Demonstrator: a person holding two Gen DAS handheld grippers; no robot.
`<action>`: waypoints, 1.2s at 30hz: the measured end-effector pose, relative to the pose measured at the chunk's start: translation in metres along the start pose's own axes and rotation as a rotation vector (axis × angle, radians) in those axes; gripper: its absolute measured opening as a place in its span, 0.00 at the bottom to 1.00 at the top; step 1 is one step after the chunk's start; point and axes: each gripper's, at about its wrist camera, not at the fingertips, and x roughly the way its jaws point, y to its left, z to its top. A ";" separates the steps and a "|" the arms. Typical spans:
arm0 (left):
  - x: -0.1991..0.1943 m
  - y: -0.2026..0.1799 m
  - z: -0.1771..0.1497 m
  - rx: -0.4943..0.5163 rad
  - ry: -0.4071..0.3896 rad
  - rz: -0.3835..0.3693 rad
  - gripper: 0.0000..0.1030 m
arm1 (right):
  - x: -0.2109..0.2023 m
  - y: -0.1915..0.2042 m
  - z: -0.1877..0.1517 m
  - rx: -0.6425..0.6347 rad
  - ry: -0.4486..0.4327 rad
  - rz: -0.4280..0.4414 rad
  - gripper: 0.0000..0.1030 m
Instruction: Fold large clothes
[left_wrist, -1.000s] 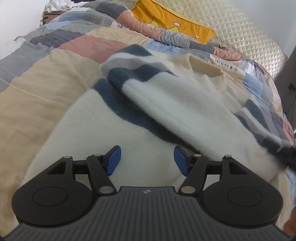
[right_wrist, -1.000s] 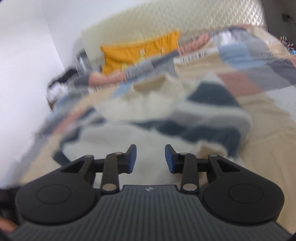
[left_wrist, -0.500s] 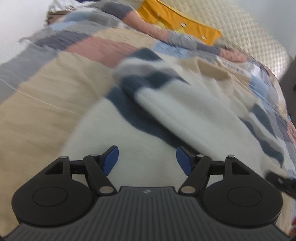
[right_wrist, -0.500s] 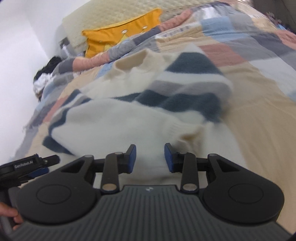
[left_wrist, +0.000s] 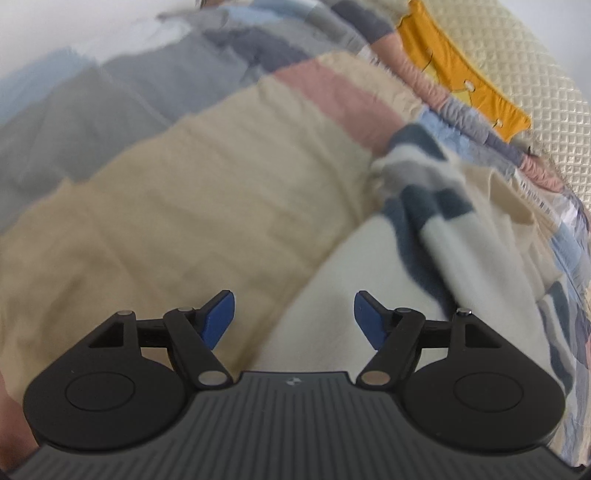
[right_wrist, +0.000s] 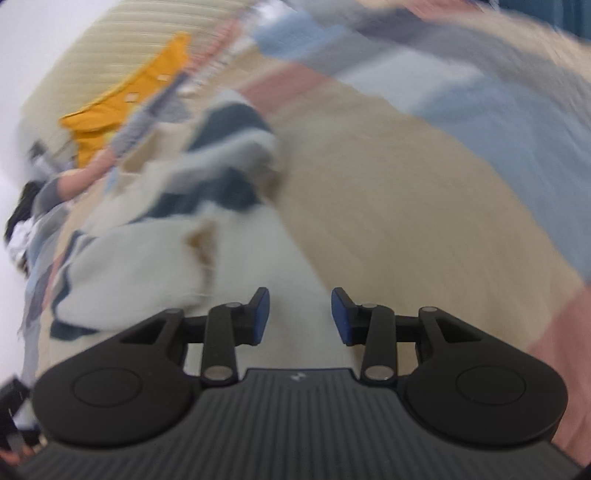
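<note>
Left wrist view: the left gripper (left_wrist: 293, 319) is seen with its fingers spread and nothing between them, hanging over the hem edge of the striped sweater (left_wrist: 461, 258), where cream knit meets the patchwork quilt (left_wrist: 184, 203). A second ago the same fingers were centred over the sweater's body; the view has since been swung out to the garment's side. In the right wrist view the right gripper (right_wrist: 299, 317) is likewise found at the opposite edge, its jaws opening, with only cream fabric beneath and none pinched. The sweater is laid flat on the bed with both sleeves already folded inward across the chest. It is judged that the sleeve folds are finished and the side or hem edges are being approached for the next fold. A yellow pillow (left_wrist: 461, 74) is noted by the headboard. No legible writing can be made out; both views are blurred.
</note>
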 end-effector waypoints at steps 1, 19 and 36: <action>0.002 0.000 -0.002 -0.002 0.014 -0.003 0.74 | 0.003 -0.008 -0.002 0.053 0.018 -0.012 0.54; 0.000 -0.031 -0.042 0.242 0.155 0.033 0.79 | 0.007 0.003 -0.046 0.091 0.217 0.187 0.60; -0.005 -0.037 -0.069 0.290 0.326 0.011 0.74 | 0.024 0.031 -0.063 0.011 0.330 0.292 0.58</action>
